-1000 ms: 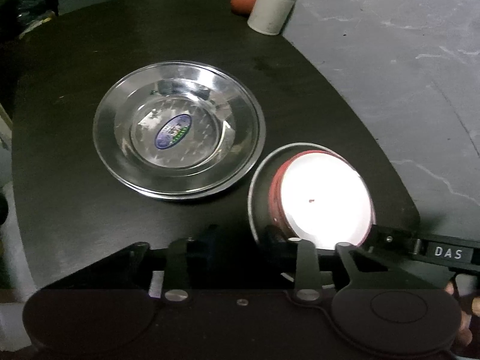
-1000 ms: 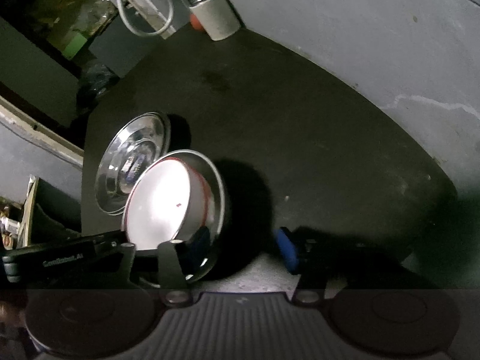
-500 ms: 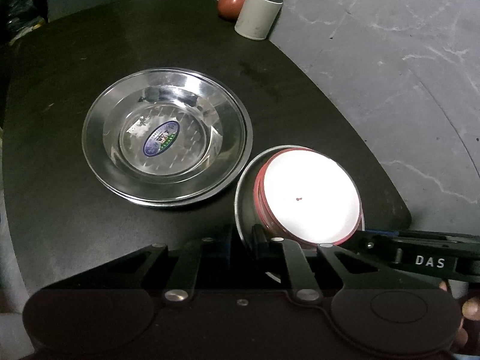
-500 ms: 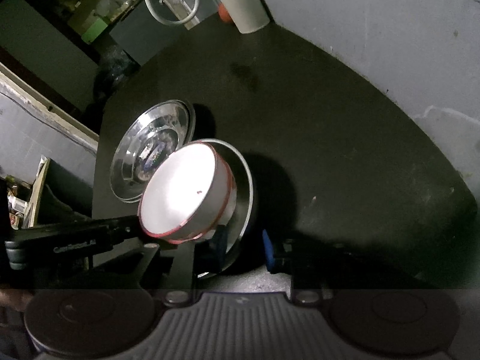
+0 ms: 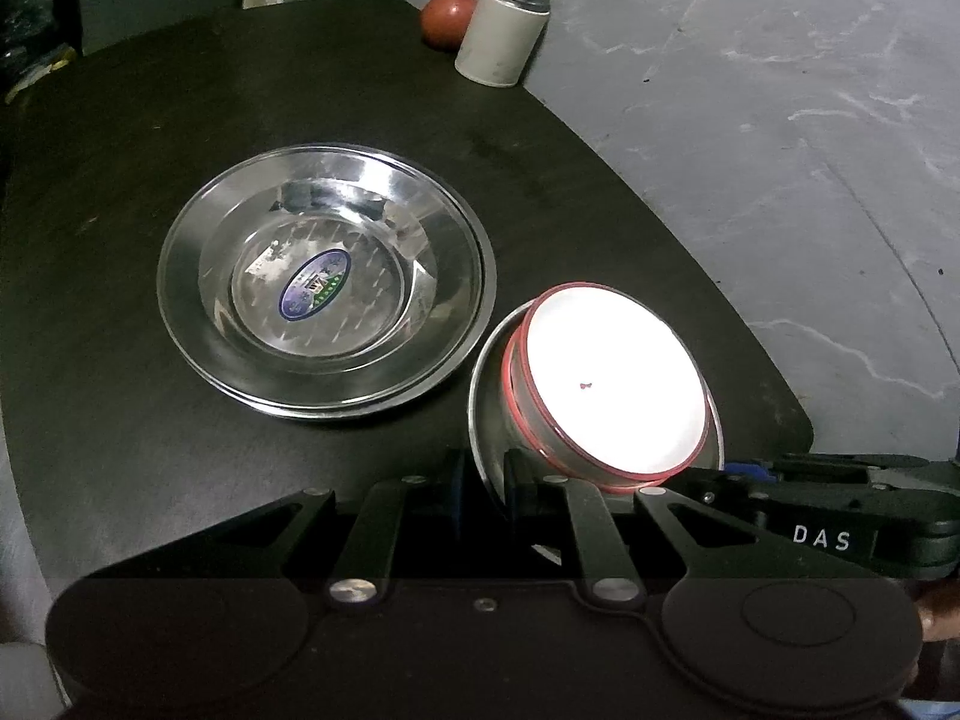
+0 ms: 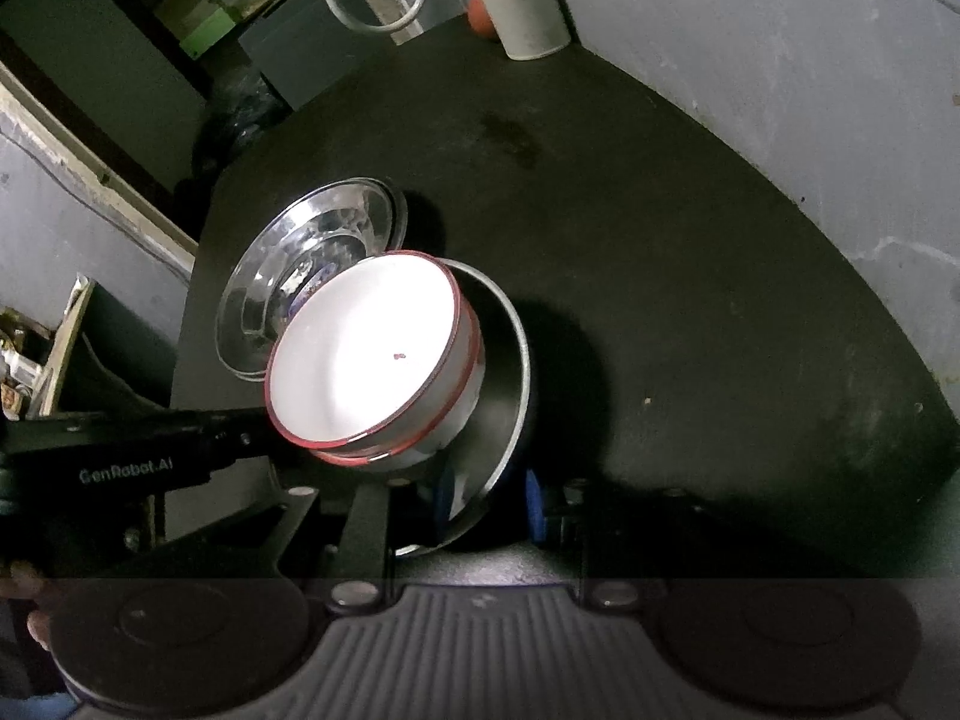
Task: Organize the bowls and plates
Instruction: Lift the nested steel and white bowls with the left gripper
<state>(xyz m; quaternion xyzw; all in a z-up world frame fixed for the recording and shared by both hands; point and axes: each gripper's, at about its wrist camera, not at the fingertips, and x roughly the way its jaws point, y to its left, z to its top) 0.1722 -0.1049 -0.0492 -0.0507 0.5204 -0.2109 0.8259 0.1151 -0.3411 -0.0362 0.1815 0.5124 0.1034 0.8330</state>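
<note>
Two tools grip one steel plate [image 5: 489, 420] from opposite edges. In the lower centre of the left wrist view, the left tool [image 5: 483, 480] has its jaws narrowed onto the plate's near rim. In the right wrist view the right tool [image 6: 489, 501] straddles the rim of the same plate with its blue-padded fingers [image 6: 447, 495]; whether both pads press the metal cannot be told. The plate is tilted and carries two nested white bowls with red rims [image 5: 618, 378]. To the upper left of it, a stack of shiny round steel plates [image 5: 327, 282] lies flat on the dark bench [image 5: 570, 168]. A white cylindrical canister [image 5: 503, 30] and a red ball [image 5: 447, 18] stand at the bench's far edge.
</note>
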